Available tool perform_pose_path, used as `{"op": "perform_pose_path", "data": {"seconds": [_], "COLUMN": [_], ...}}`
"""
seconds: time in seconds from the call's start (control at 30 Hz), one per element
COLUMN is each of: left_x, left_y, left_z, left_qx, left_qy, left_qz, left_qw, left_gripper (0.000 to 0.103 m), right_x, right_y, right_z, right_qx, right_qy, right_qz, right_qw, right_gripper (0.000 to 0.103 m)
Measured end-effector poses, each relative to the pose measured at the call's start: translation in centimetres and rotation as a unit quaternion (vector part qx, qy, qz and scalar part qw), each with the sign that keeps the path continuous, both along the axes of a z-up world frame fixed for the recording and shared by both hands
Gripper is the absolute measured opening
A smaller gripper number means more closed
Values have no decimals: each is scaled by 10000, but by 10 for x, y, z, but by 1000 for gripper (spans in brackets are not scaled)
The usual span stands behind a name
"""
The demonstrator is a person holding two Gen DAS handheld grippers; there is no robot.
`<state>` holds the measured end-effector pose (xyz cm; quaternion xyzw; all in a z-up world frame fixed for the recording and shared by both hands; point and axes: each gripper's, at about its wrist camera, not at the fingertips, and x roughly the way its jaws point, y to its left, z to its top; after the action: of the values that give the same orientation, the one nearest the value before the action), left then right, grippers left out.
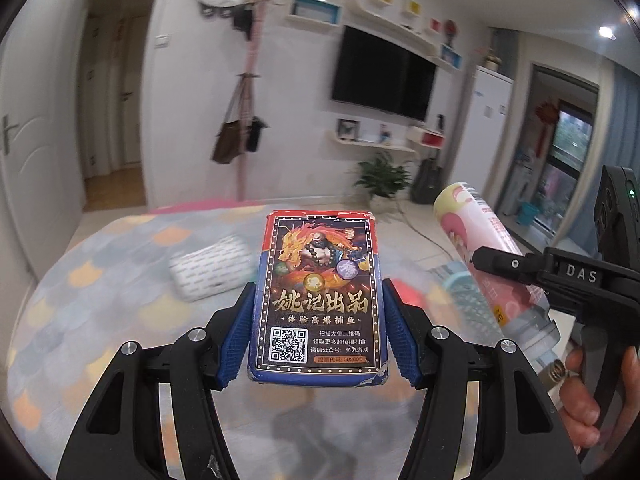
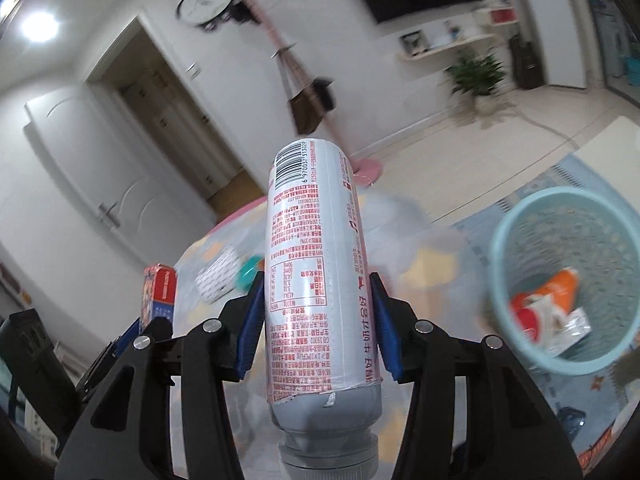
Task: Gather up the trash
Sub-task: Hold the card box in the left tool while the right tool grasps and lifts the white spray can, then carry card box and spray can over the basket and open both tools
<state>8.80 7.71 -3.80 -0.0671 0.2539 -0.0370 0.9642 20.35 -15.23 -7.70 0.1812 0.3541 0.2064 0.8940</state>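
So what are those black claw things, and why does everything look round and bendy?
They are grabbers that a person squeezes by hand. Each carries a small wide-eyed camera, which bends the room. One picture looks along the left gripper, which pinches a card box. The other looks along the right gripper, which pinches a bottle. Below is a table with a white packet on it. The blue bin on the floor already has rubbish inside.
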Motion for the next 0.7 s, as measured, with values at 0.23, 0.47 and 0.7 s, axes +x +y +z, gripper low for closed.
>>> {"op": "perform_pose_path", "data": {"seconds": [0.23, 0.47, 0.7], "left_x": [26, 66, 122], "left_y": [-65, -137, -193], "left_z": [-4, -15, -61], "left_qx": [-360, -207, -335], "left_qy": [11, 330, 1384], "left_qz": [-737, -1435, -2057], "left_qw": [9966, 9889, 9682], "left_gripper": [58, 58, 59], "right_x": [4, 14, 25], "right_y": [-77, -155, -204], "right_z": [0, -39, -96], "right_qx": [-141, 186, 79], "right_qy": [-57, 314, 920], "right_qz": [-902, -1888, -2613], "right_qw": [9958, 9813, 9608], "right_gripper": [46, 46, 46]}}
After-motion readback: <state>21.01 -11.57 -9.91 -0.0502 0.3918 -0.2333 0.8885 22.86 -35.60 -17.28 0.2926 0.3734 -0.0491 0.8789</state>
